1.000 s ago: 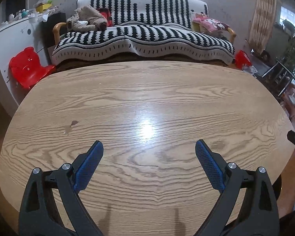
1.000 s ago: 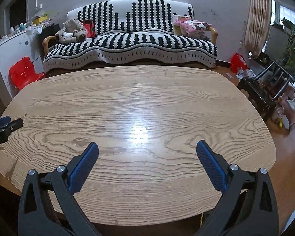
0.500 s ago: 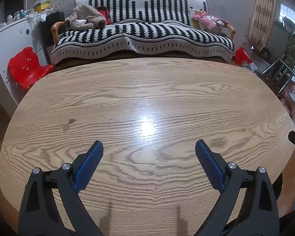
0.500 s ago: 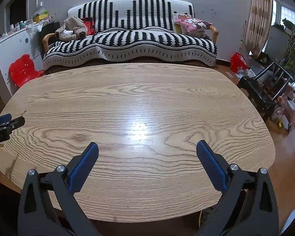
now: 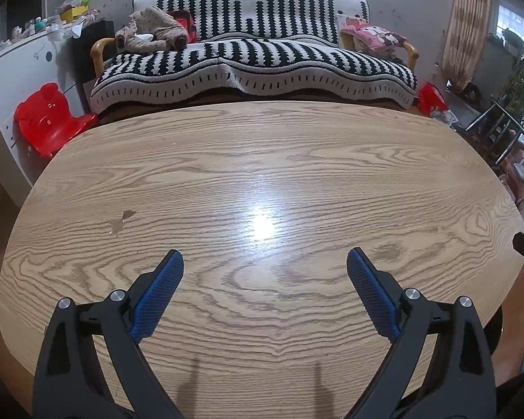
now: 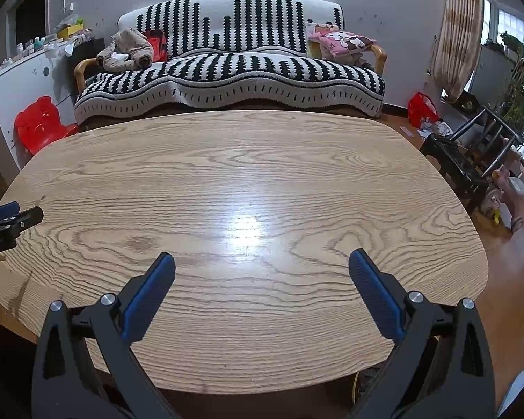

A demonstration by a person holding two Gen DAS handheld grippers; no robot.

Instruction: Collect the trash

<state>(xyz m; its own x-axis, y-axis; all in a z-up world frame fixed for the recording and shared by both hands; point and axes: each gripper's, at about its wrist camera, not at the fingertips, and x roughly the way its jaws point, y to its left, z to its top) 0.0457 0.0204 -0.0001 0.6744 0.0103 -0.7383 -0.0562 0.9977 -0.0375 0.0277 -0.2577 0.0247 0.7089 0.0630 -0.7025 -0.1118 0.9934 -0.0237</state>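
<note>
A: Nearest the cameras, left gripper (image 5: 264, 262) and right gripper (image 6: 262, 264) are both spread wide, nothing between the blue pads (image 5: 157, 296). Both hover over the near edge of the wooden table (image 5: 262, 160), side by side.

B: Trash on the table?

A: None I can see. Bare top apart from a small dark chip or stain (image 5: 122, 220) left of centre. Can't tell if that's debris or damaged veneer.

B: So where's the target?

A: Best candidate is off the table, far right on the floor: scattered paper scraps (image 6: 433, 127) next to a red bag (image 6: 421, 108), past the table's far corner. Well out of range of either gripper.

B: Anything farther back?

A: Striped sofa (image 6: 227, 76) behind the table with a stuffed toy (image 6: 127, 52) and a pink cushion (image 6: 342, 43). Red kid's chair (image 5: 49, 118) on the left. Not trash by the look of it.

B: Progress?

A: My read: nothing in hand, no bin in view. Either the table is already done or pickup hasn't started. Floor scraps remain.
</note>
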